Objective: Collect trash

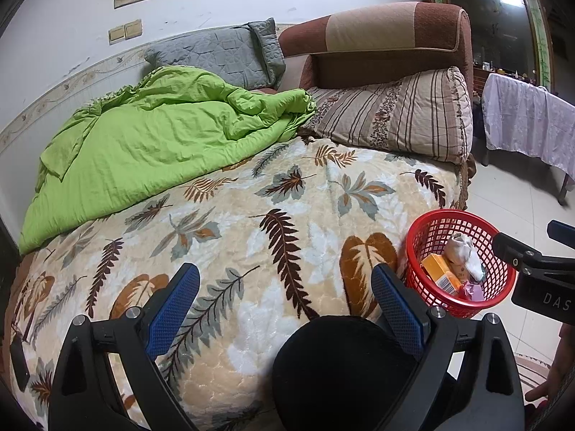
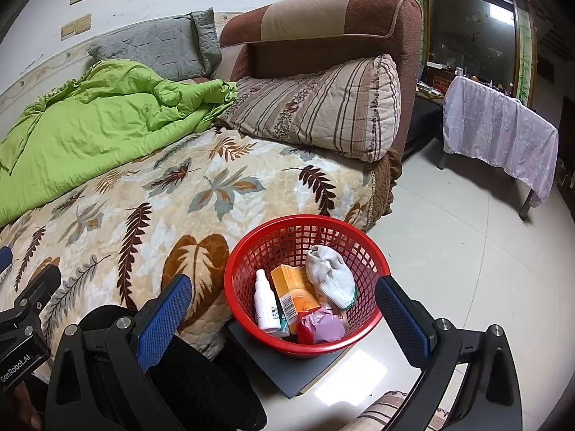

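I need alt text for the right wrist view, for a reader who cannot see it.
A red basket beside a bed holds a white spray bottle, an orange box, a white sock and crumpled wrappers. The open right tool frames it, empty.
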A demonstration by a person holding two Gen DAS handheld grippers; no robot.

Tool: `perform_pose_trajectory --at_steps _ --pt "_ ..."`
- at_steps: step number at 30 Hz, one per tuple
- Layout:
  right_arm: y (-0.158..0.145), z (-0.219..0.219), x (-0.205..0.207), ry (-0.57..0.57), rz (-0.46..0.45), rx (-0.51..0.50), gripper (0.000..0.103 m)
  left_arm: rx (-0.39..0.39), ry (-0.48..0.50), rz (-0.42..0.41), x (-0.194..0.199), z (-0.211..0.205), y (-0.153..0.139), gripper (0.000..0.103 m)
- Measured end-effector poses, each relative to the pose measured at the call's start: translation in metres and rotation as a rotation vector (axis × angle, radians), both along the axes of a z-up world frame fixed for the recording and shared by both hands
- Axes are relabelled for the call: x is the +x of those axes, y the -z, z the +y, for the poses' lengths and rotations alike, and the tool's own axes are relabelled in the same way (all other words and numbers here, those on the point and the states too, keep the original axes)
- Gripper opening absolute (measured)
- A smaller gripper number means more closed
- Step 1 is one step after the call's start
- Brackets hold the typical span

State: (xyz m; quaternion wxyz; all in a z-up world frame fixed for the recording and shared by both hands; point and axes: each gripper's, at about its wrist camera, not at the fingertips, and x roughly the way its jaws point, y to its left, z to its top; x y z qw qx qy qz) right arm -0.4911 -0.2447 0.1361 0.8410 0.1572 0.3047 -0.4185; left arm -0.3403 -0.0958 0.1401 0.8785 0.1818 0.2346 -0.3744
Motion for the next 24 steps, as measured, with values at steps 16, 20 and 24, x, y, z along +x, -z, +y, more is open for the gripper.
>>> perform_pose_trajectory --at_steps 16,20,24 --pt "-0.0007 0.0003 0.0005 -0.001 0.002 -0.001 0.103 -0.001 0.002 0.001 0.0009 0.0013 0.0002 0.096" --pt "-0.0009 0.0006 0.0004 0.001 0.003 0.000 0.103 -0.002 -0.001 0.003 0.0011 0.0009 -0.0003 0.096" --pt "0.0004 0.0014 0.0010 -0.002 0.003 0.001 0.103 -0.003 -0.001 0.003 0.0009 0.0009 -0.0004 0.096"
